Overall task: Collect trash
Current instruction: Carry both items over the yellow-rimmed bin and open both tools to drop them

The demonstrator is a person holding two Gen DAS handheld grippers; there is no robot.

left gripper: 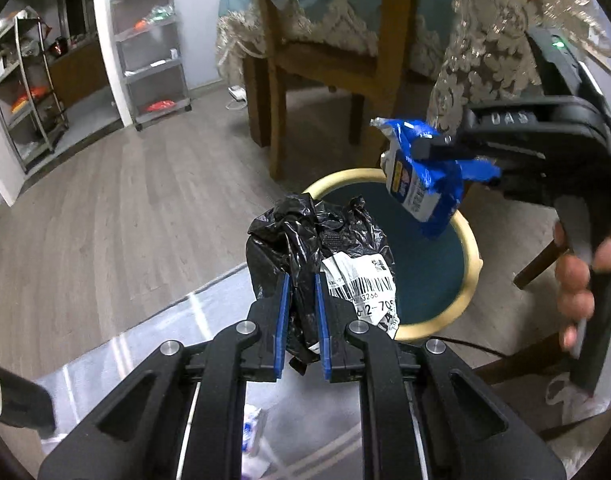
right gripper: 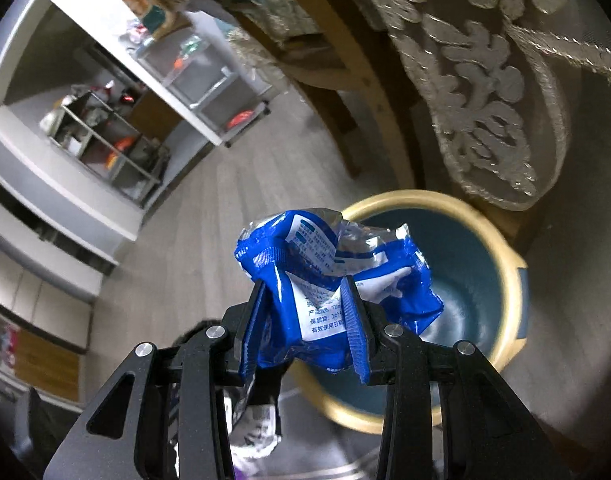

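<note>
My left gripper (left gripper: 301, 280) is shut on a crumpled black plastic bag (left gripper: 301, 240) with a white barcode label, held near the left rim of a round bin (left gripper: 471, 268) that is teal inside with a cream rim. In the same view my right gripper (left gripper: 419, 150), held by a hand (left gripper: 577, 280), grips a blue and white snack wrapper (left gripper: 421, 188) above the bin's far side. The right wrist view shows that gripper (right gripper: 305, 292) shut on the blue wrapper (right gripper: 329, 276), over the left edge of the bin (right gripper: 501, 248).
A wooden chair (left gripper: 325, 60) and a lace tablecloth (left gripper: 485, 52) hang close behind the bin. Metal shelf racks (left gripper: 153, 40) stand at the far wall across the wood floor. A glossy surface (left gripper: 125, 344) lies below my left gripper, with a black cup (left gripper: 17, 400) at its left.
</note>
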